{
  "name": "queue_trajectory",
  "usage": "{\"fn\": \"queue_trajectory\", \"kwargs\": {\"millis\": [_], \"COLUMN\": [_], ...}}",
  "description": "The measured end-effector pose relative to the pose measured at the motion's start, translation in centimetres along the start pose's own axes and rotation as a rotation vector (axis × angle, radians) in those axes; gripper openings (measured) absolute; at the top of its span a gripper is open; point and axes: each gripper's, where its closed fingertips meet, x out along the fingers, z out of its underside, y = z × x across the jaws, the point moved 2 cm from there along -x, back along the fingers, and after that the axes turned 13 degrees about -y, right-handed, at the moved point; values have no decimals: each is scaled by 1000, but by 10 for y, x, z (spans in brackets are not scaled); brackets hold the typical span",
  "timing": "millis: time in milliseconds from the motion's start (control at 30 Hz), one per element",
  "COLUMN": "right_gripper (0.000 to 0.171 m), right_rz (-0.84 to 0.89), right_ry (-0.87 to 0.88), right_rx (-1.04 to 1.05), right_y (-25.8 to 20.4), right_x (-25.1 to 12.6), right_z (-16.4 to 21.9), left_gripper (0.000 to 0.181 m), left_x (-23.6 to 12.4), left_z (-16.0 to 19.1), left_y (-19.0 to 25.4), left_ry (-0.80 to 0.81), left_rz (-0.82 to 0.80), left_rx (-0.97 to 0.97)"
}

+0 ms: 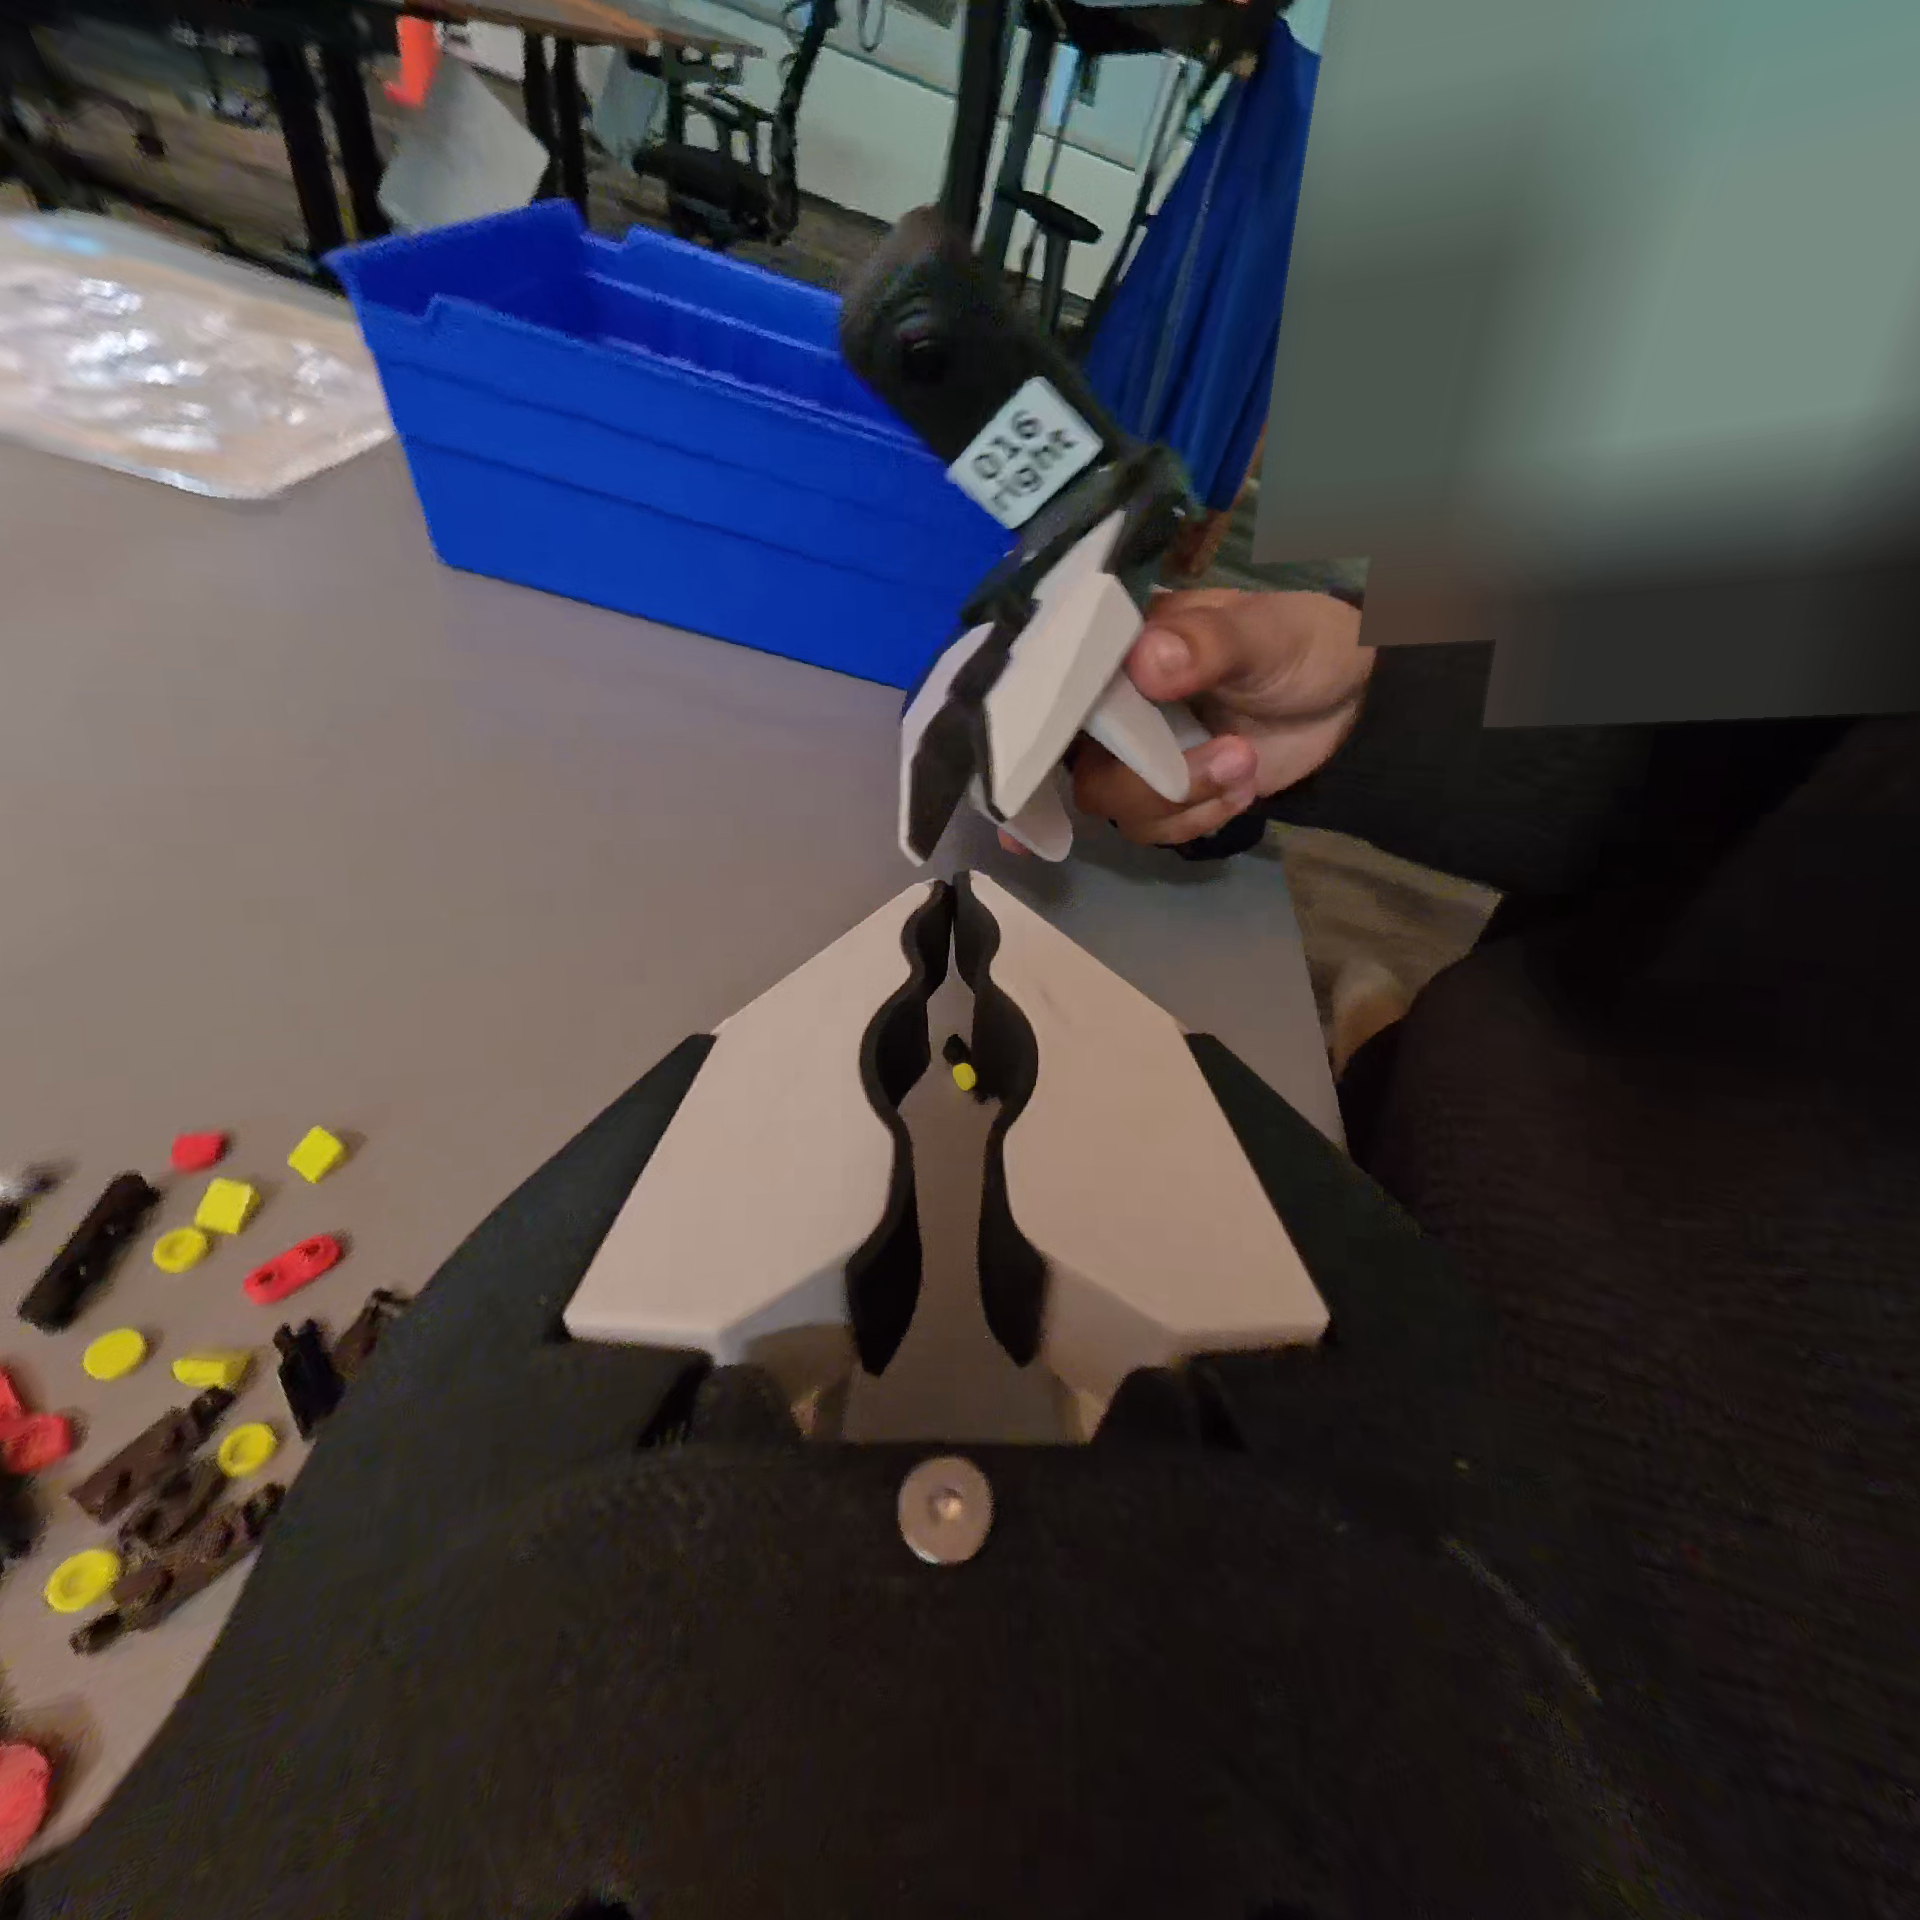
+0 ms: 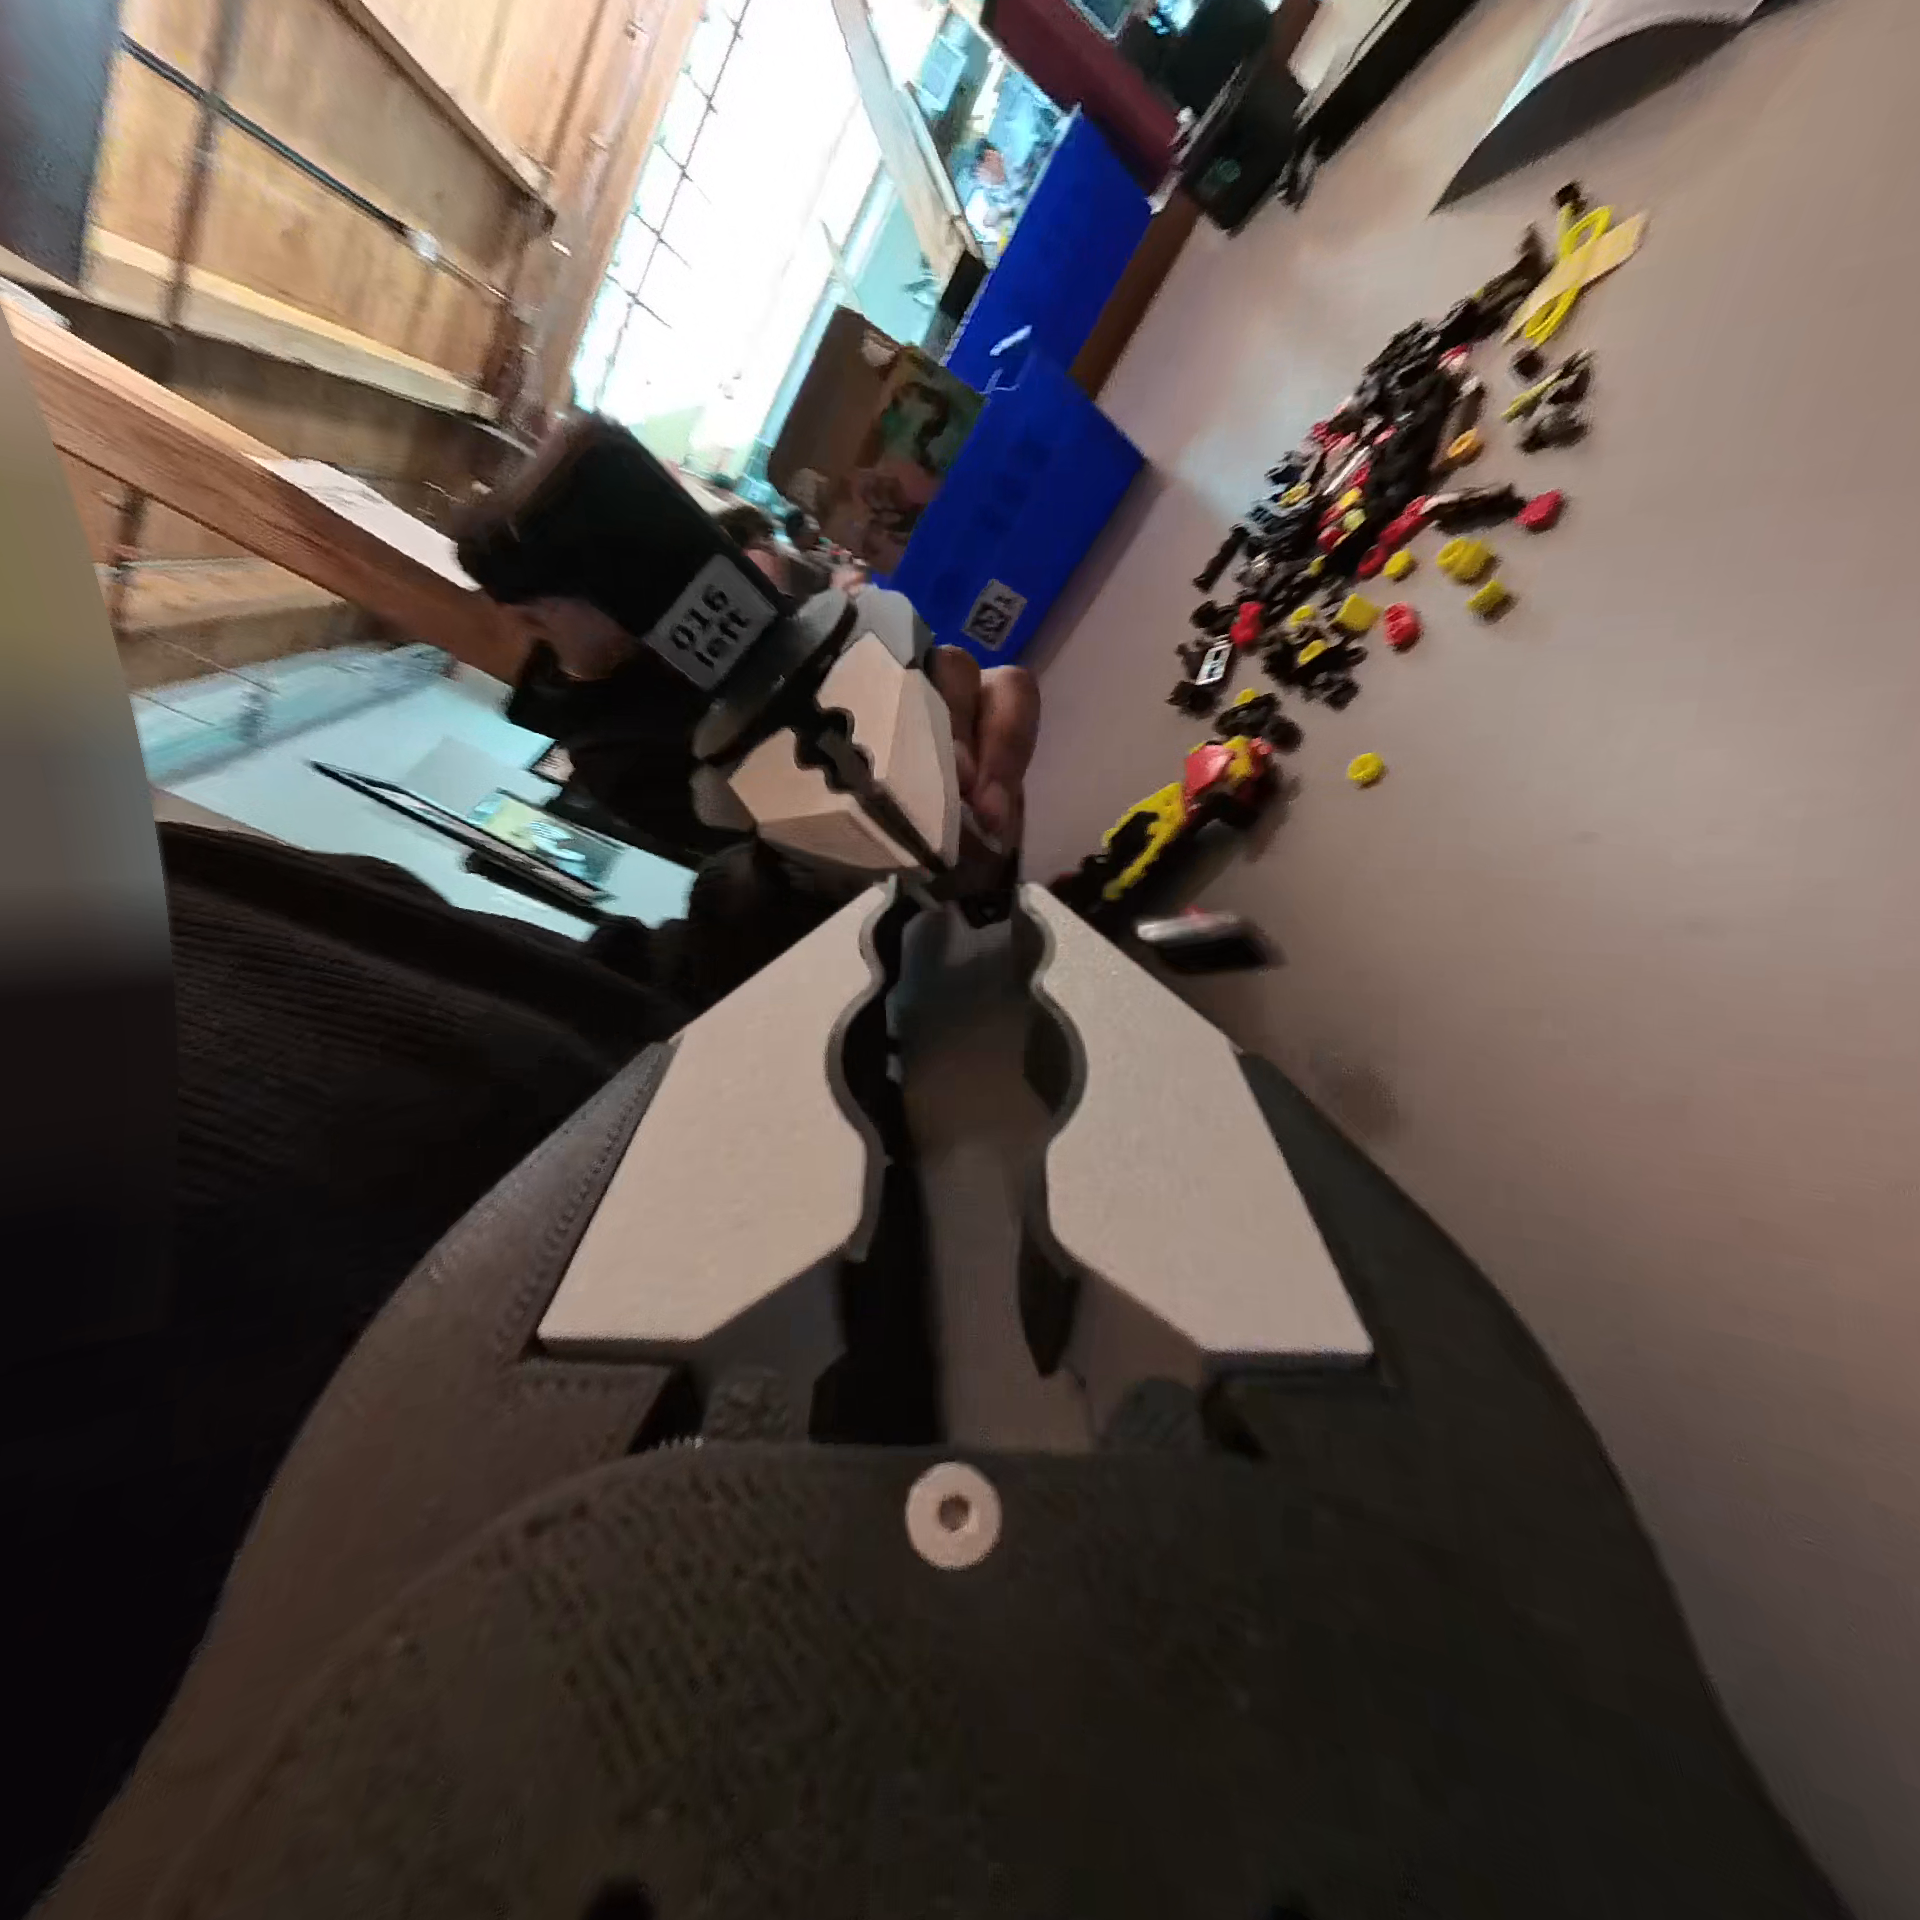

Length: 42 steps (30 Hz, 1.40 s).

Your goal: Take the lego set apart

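Note:
In the left wrist view my left gripper (image 1: 951, 894) is shut, its black pads touching at the tips with nothing visible between them. Through the gap lower down, a small black and yellow piece (image 1: 961, 1070) shows below. My right gripper (image 1: 966, 847) hovers just above the left tips. In the right wrist view my right gripper (image 2: 961, 914) stands open. A small black piece (image 2: 987, 899) lies against its right fingertip, clear of the left pad. The left gripper (image 2: 935, 873) meets it there tip to tip. Whether the left tips pinch that piece is unclear.
Loose red, yellow and black pieces (image 1: 208, 1299) lie on the grey table (image 1: 468, 831) and also show in the right wrist view (image 2: 1351, 520). A part-built yellow, red and black model (image 2: 1184, 810) and a red-black piece (image 2: 1195, 935) lie nearby. A blue bin (image 1: 644, 447) stands behind. Only a small space, under 4 cm, lies between the two pairs of fingers.

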Motion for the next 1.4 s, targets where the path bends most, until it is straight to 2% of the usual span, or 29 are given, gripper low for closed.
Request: {"fn": "queue_trajectory", "kwargs": {"millis": [100,167,433,500,567,667,867,967,1033,1133,1233,1300,1367,1400], "right_gripper": [19,18,19,28,45,49,37,23,23,23,23,23,23,22], "right_rz": [141,257,623,691,736,797,882,840,845,775,660,630,614,600], "right_ry": [-41,-72,-226,-265,-283,-309,-471,-472,-473,-336,-122,-10,58,85], "right_rx": [-95,-126,-303,-388,-518,-666,-600,-556,-576,-644,-766,-871,-941,-958], "right_y": [7,18,47,49,45,45,81,81,78,52,10,-15,-31,-37], "right_x": [0,-2,-8,-4,2,11,23,28,28,29,22,14,8,7], "right_z": [2,5,13,14,12,9,14,16,15,1,-18,-24,-26,-25], "left_gripper": [0,0,0,0,0,0,0,1,4,13,22,8,7,13], "left_x": [1,1,-6,-5,-3,-4,-11,-13,-11,-8,-9,-14,-25,-30], "left_z": [8,13,17,20,22,22,19,18,20,20,8,-2,-15,-21], "left_y": [-12,-26,-51,-54,-55,-59,-64,-64,-63,-57,-45,-42,-35,-32], "left_ry": [-43,-67,-47,-71,-89,-89,-38,-23,-32,-39,41,132,276,337], "left_rz": [13,-39,-168,-195,-209,-247,-230,-215,-199,-152,-22,111,353,479], "left_rx": [-122,-192,-281,-289,-282,-279,-337,-349,-351,-356,-405,-554,-720,-788]}}
